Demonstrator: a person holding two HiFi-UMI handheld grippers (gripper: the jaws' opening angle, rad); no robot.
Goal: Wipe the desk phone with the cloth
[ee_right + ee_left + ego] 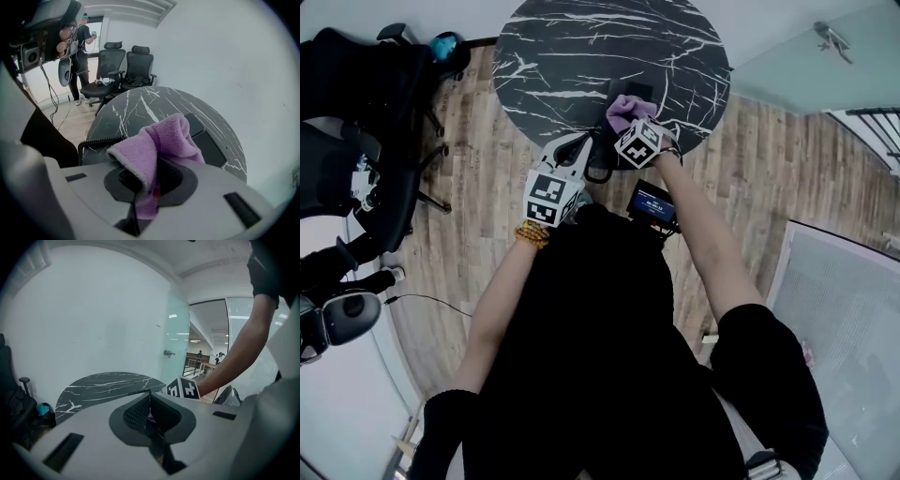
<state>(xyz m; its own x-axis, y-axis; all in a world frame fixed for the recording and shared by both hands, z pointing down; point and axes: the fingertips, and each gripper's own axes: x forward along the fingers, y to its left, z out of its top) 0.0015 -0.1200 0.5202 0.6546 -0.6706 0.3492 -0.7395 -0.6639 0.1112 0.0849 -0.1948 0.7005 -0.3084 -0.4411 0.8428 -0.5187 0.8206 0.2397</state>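
A purple cloth (pixel 161 140) is bunched up in my right gripper (pixel 150 182), which is shut on it; the head view shows that cloth (pixel 625 111) over the near part of the round black marble table (pixel 581 56). The black desk phone (pixel 208 143) lies on the table just beyond the cloth, mostly hidden in the head view (pixel 643 91). Its coiled cord (pixel 96 140) loops off the table's near edge. My left gripper (pixel 579 152) hovers at that edge beside the right one, its jaws closed together (pixel 150 409) with nothing I can make out between them.
Black office chairs (pixel 356 159) stand on the wooden floor to the left of the table. A glass wall (pixel 825 66) runs at the right. A small device with a lit screen (pixel 652 203) hangs at the person's front. Another person (pixel 82 42) stands far off.
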